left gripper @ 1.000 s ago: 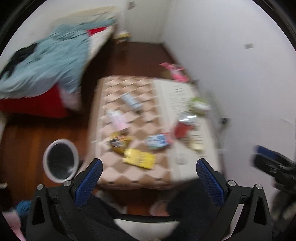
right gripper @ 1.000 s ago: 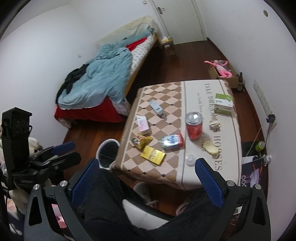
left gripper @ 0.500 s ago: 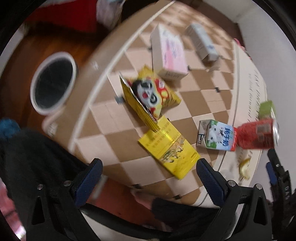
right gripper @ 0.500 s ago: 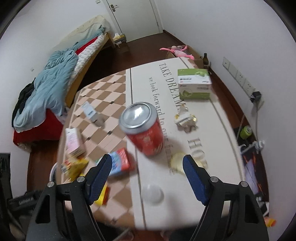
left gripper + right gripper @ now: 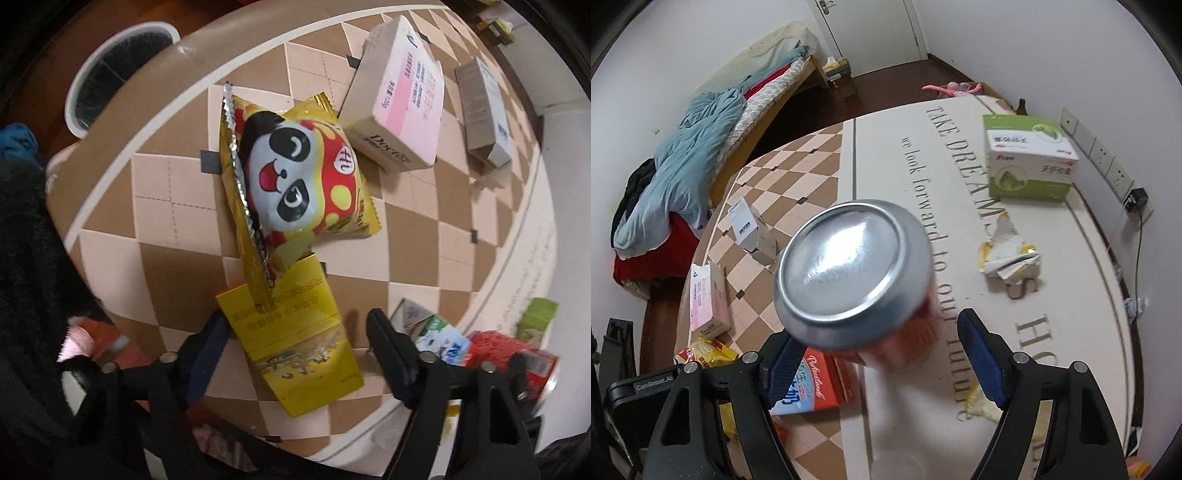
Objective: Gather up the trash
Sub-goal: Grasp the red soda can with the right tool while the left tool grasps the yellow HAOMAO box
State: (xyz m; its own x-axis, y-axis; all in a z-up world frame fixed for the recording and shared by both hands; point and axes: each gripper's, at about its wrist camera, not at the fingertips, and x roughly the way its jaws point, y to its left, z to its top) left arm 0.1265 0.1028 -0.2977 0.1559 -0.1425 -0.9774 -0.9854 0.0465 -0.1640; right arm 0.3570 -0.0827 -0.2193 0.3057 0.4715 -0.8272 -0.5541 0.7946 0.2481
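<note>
In the left wrist view my left gripper (image 5: 295,336) is open, its fingers on either side of a flat yellow packet (image 5: 295,339) on the checked table. A panda snack bag (image 5: 295,173) lies just beyond it. In the right wrist view my right gripper (image 5: 879,350) is open around a red can (image 5: 857,273) with a silver top that stands on the table; the fingers do not touch it. A white bin (image 5: 110,62) stands on the floor past the table's edge.
A pink box (image 5: 402,96), a grey carton (image 5: 487,110) and a milk carton (image 5: 439,336) lie on the table (image 5: 886,147). A green tissue box (image 5: 1027,155) and crumpled wrapper (image 5: 1008,258) sit at the right. A bed (image 5: 701,147) stands far left.
Both grippers have come down close to the table. The left now straddles the yellow packet; the right has closed in around the red can and narrowed a little.
</note>
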